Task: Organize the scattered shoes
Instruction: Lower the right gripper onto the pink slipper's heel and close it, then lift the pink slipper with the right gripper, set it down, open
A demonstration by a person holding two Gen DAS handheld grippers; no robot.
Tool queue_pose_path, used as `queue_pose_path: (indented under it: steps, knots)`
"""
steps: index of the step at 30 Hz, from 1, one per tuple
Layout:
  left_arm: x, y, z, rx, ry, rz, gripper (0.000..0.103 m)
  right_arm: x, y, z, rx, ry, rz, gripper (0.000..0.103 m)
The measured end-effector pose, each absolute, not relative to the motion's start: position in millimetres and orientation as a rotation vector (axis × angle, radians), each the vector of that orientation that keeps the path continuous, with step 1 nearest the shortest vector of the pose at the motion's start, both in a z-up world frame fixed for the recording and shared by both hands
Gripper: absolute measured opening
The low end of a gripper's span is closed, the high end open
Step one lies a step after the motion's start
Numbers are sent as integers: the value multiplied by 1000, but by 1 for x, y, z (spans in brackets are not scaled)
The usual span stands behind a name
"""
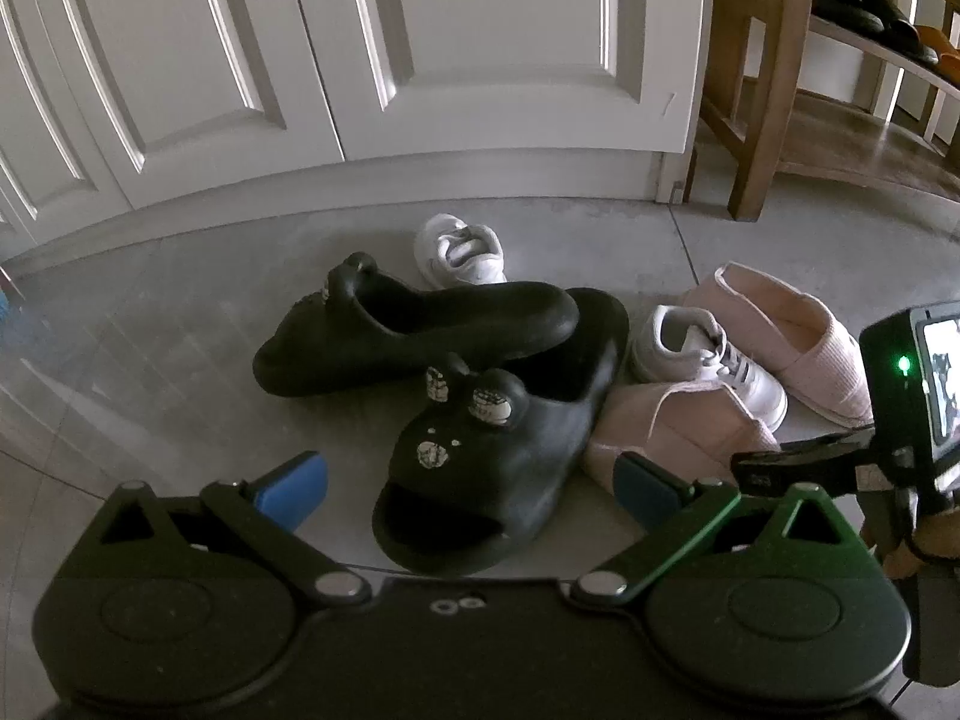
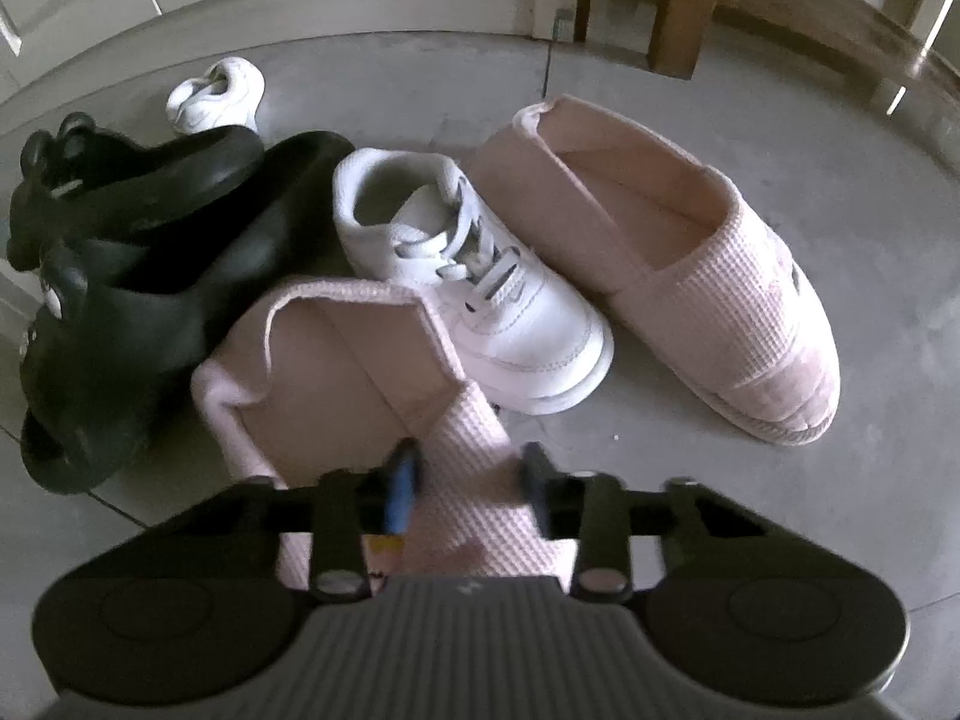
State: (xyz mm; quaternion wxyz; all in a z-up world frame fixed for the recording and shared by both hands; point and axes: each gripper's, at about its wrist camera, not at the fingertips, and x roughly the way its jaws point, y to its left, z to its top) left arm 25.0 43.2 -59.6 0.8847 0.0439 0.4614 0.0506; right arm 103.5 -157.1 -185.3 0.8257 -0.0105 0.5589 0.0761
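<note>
Grey tiled floor (image 1: 150,324) runs up to white panelled doors (image 1: 456,42), and the scattered shoes lie on it in one loose heap.

Nearest the right gripper (image 2: 470,483), the near pink slipper (image 2: 336,396) sits with its waffle-knit toe between the two fingers; they are closed in on the fabric and look clamped on it, though the view is blurred there. It should be light and soft, its heel flopping when lifted, so a pinch across the thick toe edge seems soundest.

The left gripper (image 1: 471,483) hangs with its blue pads spread wide on either side of the near black slide (image 1: 498,468), touching nothing. That slide looks like rubbery foam, light and springy; its strap arch, which carries worn white eye patches, is probably the best hold.

Just beyond, the small white sneaker (image 2: 474,300) stands between the two pink slippers, laced and stiffer; its heel collar offers a grip. The far pink slipper (image 2: 678,276) lies to its right, and the second black slide (image 1: 408,324) rests across the first. Farthest off, another white sneaker (image 1: 459,249) sits alone near the doors.

A wooden shoe rack (image 1: 756,90) with dark slippers stands at the back right.

No brand or writing is readable anywhere.
</note>
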Motion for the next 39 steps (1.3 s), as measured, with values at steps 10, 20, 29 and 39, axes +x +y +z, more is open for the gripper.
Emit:
queue_pose_path:
  steps: [10,20,29,39]
  knots:
    - [21,37,-56,114,945,103,102,75,-180,-179,109,1188,160,19]
    - [17,29,-57,124,940,108,102,27,-198,-169,160,1206,119,16]
    - [1,22,-78,162,969,86,102,0,-203,-167,139,1223,156,16]
    - [-9,27,-128,163,1047,119,102,-8,-212,-169,161,1228,194,23]
